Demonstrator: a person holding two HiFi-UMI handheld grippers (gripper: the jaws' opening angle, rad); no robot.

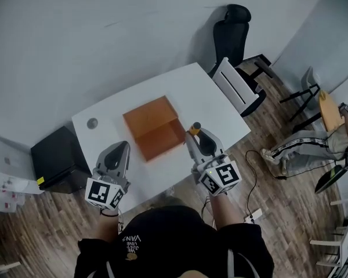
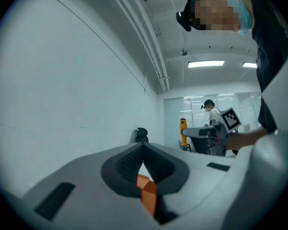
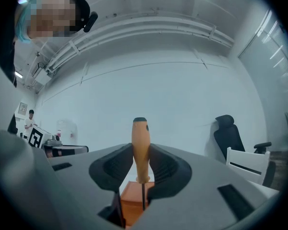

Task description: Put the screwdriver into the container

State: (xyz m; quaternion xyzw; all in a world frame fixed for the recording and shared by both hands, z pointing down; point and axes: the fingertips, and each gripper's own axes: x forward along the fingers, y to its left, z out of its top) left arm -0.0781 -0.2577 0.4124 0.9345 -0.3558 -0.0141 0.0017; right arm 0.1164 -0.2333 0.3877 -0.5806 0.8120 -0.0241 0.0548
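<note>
An orange open-topped container (image 1: 153,133) lies in the middle of the white table (image 1: 209,97). My right gripper (image 1: 196,135) hovers just off its right side, shut on a screwdriver (image 1: 194,128). In the right gripper view the orange handle (image 3: 139,138) stands upright between the pads, its thin shaft pointing down over the container (image 3: 132,201). My left gripper (image 1: 121,149) is at the table's near edge, left of the container, with its jaws together and nothing held. In the left gripper view its fingertips (image 2: 144,150) meet, and a corner of the container (image 2: 148,193) shows beneath them.
A small grey round thing (image 1: 92,123) lies at the table's far left. A black cabinet (image 1: 55,160) stands left of the table; a white chair (image 1: 236,88) and a black office chair (image 1: 232,33) stand beyond it. A seated person (image 1: 304,143) is at the right.
</note>
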